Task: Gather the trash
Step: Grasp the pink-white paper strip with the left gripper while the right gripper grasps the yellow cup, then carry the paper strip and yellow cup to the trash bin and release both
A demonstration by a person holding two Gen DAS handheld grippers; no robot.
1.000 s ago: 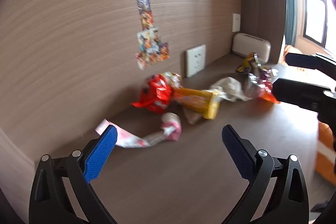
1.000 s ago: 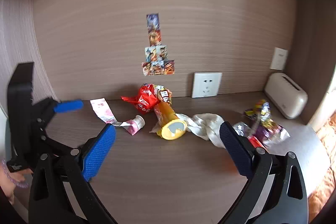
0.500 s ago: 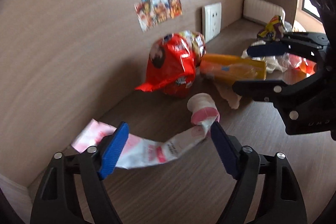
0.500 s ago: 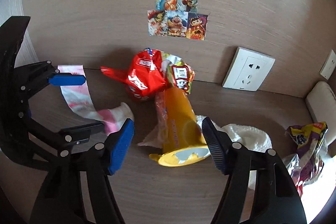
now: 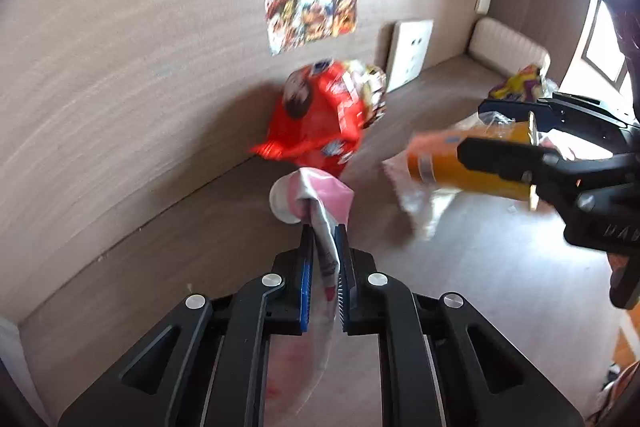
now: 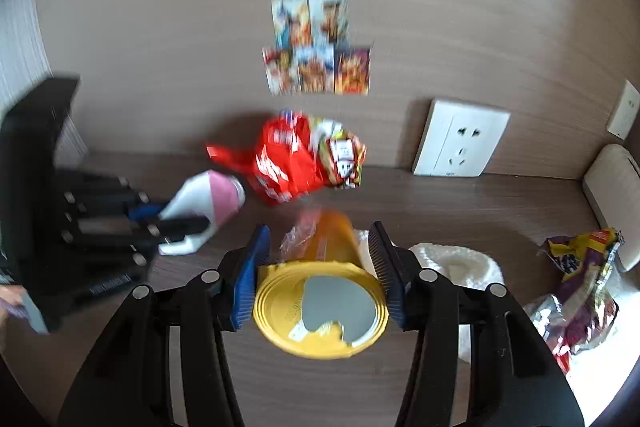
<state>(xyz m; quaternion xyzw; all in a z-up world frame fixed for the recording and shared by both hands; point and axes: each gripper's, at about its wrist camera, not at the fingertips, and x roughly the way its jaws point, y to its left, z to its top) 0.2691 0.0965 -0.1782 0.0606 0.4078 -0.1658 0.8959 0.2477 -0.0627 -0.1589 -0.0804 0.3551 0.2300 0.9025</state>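
Observation:
My left gripper [image 5: 323, 227] is shut on a pink and white wrapper [image 5: 326, 203] and holds it off the desk; it also shows in the right wrist view [image 6: 208, 199]. My right gripper [image 6: 319, 239] is shut on a yellow-orange tube can [image 6: 320, 291] with a torn foil lid, seen from the side in the left wrist view [image 5: 468, 163]. A red snack bag [image 6: 280, 163] lies against the wall behind both.
A white tissue [image 6: 460, 263] and crumpled purple and yellow foil wrappers [image 6: 580, 279] lie to the right on the wooden desk [image 6: 460, 203]. A wall socket [image 6: 460, 139], stickers [image 6: 316, 67] and a beige box [image 6: 612, 203] sit along the back.
Both grippers moved in and closed. The left one took the pink wrapper and lifted it; the right one closed around the yellow can.

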